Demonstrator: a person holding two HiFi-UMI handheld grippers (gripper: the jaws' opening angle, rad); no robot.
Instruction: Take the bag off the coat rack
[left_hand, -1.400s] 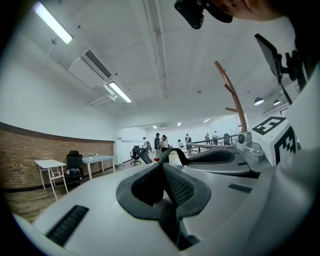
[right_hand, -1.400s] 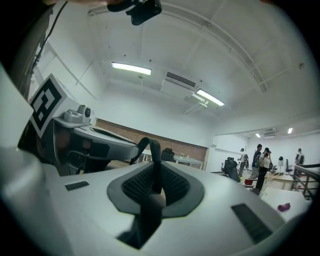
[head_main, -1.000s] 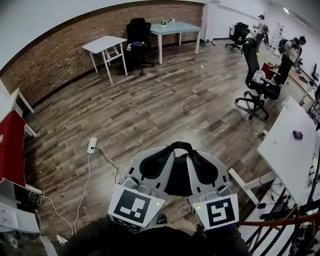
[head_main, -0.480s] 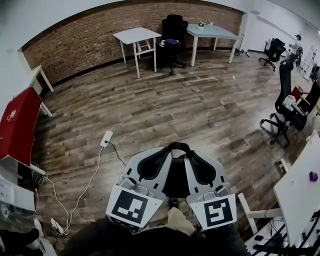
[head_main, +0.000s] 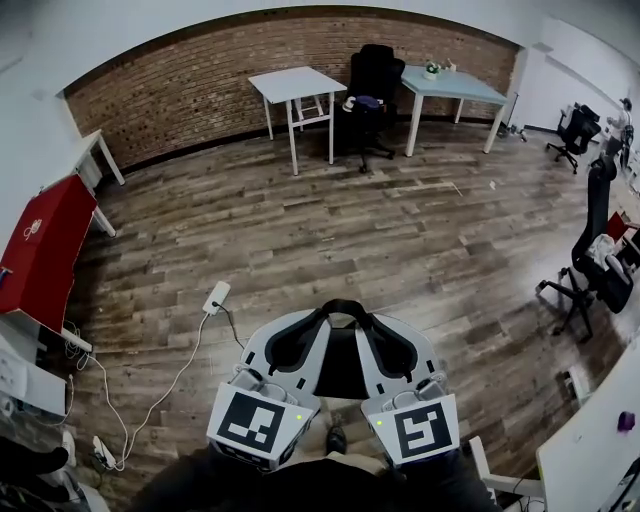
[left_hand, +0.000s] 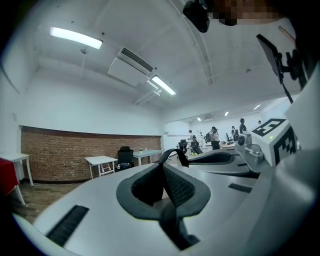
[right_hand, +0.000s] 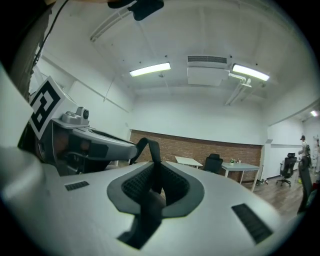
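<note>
Left gripper (left_hand: 167, 186) fills lower frame: pale grey shells, dark ribbed pads (left_hand: 179, 187) closed onto black strap (left_hand: 173, 152). Strap arches up, runs over to right gripper (left_hand: 216, 159) just beside, at frame right. Marker cube (left_hand: 275, 134) sits on right gripper. Beyond: brick wall (left_hand: 60, 152), white table (left_hand: 100, 160), black office chair (left_hand: 124, 156), second table (left_hand: 148, 152). Red panel (left_hand: 6, 177) at left edge. Overhead: strip light (left_hand: 75, 37), air-conditioning unit (left_hand: 132, 66). People (left_hand: 215, 135) far off, small, in bright back area.

A red-brown brick wall (head_main: 200, 80) is shown above a grey-brown wooden plank floor (head_main: 400, 230). Black-and-white square markers (head_main: 255, 422) are carried on the pale grey left gripper (head_main: 320, 322) and right gripper (head_main: 366, 324); a black bag strap (head_main: 345, 303) is seen.
</note>
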